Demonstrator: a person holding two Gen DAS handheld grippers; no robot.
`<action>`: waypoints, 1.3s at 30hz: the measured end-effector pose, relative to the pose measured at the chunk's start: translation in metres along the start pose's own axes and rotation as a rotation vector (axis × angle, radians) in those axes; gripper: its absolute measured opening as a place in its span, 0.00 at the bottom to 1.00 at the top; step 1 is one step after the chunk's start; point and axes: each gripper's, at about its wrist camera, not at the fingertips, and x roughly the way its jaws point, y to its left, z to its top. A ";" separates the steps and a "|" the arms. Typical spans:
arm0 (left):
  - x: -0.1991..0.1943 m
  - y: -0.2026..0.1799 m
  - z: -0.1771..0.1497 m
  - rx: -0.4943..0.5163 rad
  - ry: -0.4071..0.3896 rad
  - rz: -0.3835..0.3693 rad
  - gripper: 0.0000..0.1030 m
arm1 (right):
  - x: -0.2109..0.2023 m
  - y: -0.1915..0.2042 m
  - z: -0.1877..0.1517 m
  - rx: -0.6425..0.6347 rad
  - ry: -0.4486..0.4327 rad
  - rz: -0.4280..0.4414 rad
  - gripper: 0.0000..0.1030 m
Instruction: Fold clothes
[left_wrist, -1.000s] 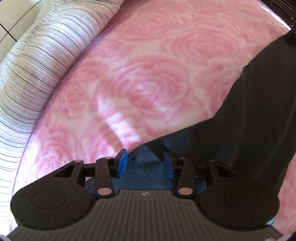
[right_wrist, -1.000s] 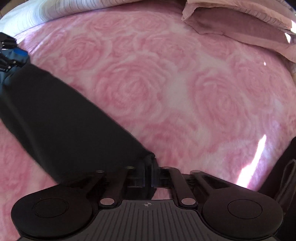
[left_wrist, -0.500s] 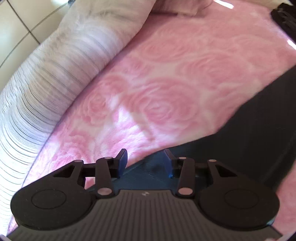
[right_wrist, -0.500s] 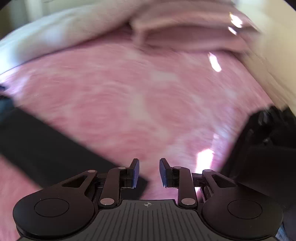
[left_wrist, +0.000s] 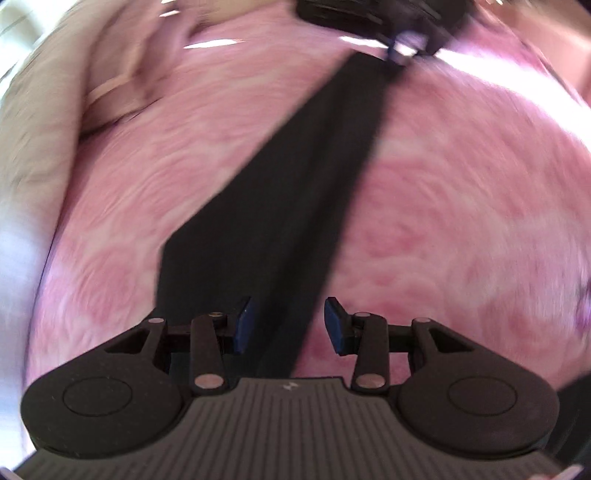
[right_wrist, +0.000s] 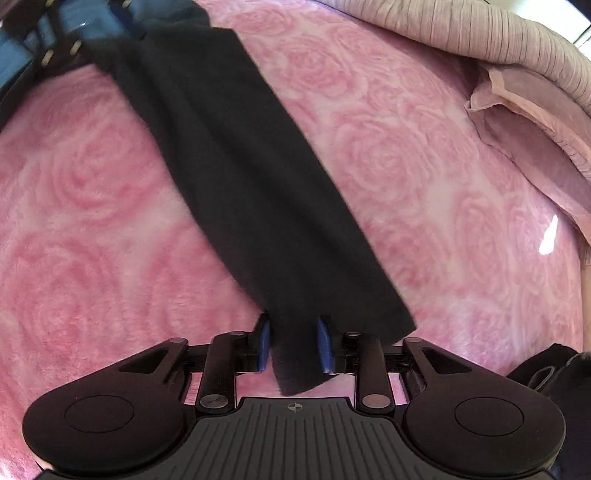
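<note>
Black cloth (right_wrist: 255, 192), already narrowed to a long band, is seen stretched slantwise across a pink rose-patterned bed cover (right_wrist: 85, 206), one end lying between the blue pads of each tool. The right hand-held gripper (right_wrist: 294, 345) is shown with its jaws parted a little and the band's near end between them, the pads close to the fabric but not visibly pressing it. The left hand-held gripper (left_wrist: 288, 325) is spread wide, with the other end under its gap and nothing pinched. Its view is badly smeared by motion. A slip is judged the main risk: if either end is lifted on a shallow bite, only one layer may be caught and the band may fall open. A pale pillow (right_wrist: 532, 125) lies well clear.
</note>
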 end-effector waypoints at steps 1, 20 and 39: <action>0.005 -0.008 0.001 0.060 0.016 0.010 0.35 | -0.001 -0.007 -0.002 0.019 0.005 0.013 0.06; -0.006 0.039 -0.007 -0.148 0.011 -0.255 0.09 | -0.009 -0.101 -0.029 0.786 -0.060 0.237 0.51; 0.000 0.122 -0.019 -0.483 -0.013 -0.118 0.30 | -0.090 -0.108 -0.015 0.802 -0.092 0.308 0.03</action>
